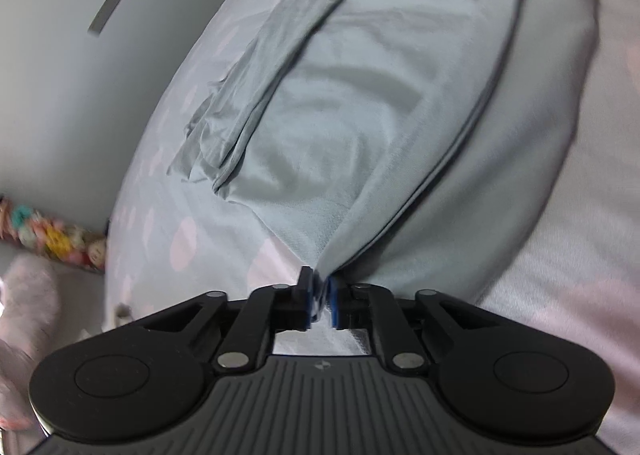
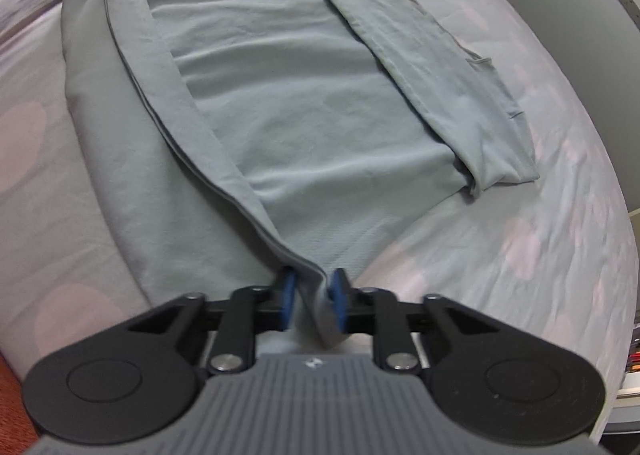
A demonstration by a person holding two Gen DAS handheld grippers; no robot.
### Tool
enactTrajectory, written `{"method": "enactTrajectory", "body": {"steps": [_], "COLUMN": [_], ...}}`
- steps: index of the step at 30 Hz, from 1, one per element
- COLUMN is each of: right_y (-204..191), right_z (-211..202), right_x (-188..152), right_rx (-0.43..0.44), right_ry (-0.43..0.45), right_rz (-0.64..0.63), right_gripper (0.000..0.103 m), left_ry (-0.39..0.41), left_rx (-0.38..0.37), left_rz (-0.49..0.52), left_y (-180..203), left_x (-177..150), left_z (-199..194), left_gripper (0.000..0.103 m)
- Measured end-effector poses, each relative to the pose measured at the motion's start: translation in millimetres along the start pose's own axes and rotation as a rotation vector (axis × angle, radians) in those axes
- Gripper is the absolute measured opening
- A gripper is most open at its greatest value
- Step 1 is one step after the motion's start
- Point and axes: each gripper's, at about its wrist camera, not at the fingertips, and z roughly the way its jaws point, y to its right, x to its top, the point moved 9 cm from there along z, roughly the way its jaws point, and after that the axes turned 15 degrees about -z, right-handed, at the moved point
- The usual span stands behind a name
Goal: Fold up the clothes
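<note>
Grey shirt [image 2: 304, 107] lies flat on the bed [image 2: 520, 247]; left tongs [image 1: 320, 297] and right tongs [image 2: 312, 303] each pinch its near edge. Next, I'd judge: carry that edge toward twelve o'clock

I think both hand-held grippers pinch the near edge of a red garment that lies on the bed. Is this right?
Not quite: the garment is pale grey-blue, not red, as the right wrist view shows. Both the left hand-held gripper and the right hand-held gripper do pinch its edge on the bed.
</note>
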Motion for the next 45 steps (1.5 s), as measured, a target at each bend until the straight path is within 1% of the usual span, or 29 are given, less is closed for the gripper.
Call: {"method": "enactTrajectory", "body": {"steps": [2, 4, 6, 9, 12, 17, 22, 28, 34, 39, 43, 45], "right_y": [0.9, 2.4, 5.0, 12.2, 23.1, 54.8, 98.9, 154.3, 209.7, 248.3, 264.8, 270.1], "right_z": [-8.1, -18.6, -32.8, -57.7, -78.8, -101.8, -106.9, -94.9, -61.6, -15.6, 32.7, 58.7], "right_x": [-0.6, -1.2, -0.5, 3.3, 10.7, 25.7, 43.6, 68.2, 87.5, 100.9, 107.5, 109.4], "right_rx": [-0.033, -0.069, -0.109, -0.164, -0.202, -0.251, -0.303, -0.358, -0.386, -0.391, -0.384, -0.377], "right_ry": [0.018, 0.037, 0.056, 0.078, 0.082, 0.087, 0.085, 0.074, 0.076, 0.069, 0.062, 0.051], "right_rz": [0.032, 0.066, 0.087, 0.106, 0.108, 0.126, 0.12, 0.109, 0.111, 0.122, 0.147, 0.162], "right_gripper": [0.008, 0.007, 0.007, 0.007, 0.007, 0.007, 0.007, 0.007, 0.007, 0.007, 0.007, 0.007], "left_ry": [-0.007, -0.024, -0.035, -0.036, -0.015, 0.009, 0.014, -0.011, -0.058, -0.101, -0.147, -0.166], "left_rx": [-0.017, -0.038, -0.057, -0.061, -0.072, -0.097, -0.122, -0.116, -0.101, -0.091, -0.079, -0.08], "left_rz": [-0.06, -0.151, -0.214, -0.266, -0.296, -0.288, -0.312, -0.305, -0.274, -0.284, -0.286, -0.303], "left_y": [-7.0, -16.9, -24.1, -35.1, -50.3, -85.7, -122.0, -155.0, -175.9, -185.5, -182.8, -179.7], "left_x": [1.9, 2.8, 3.3, 7.2, 18.9, 49.6, 87.6, 129.2, 159.7, 176.8, 180.9, 181.2], "left_z": [-2.9, -9.4, -17.3, -28.5, -40.2, -49.1, -39.0, -8.4, 34.3, 83.1, 130.8, 153.1], "left_gripper": [0.003, 0.003, 0.002, 0.001, 0.001, 0.001, 0.001, 0.001, 0.001, 0.001, 0.001, 0.001]}}
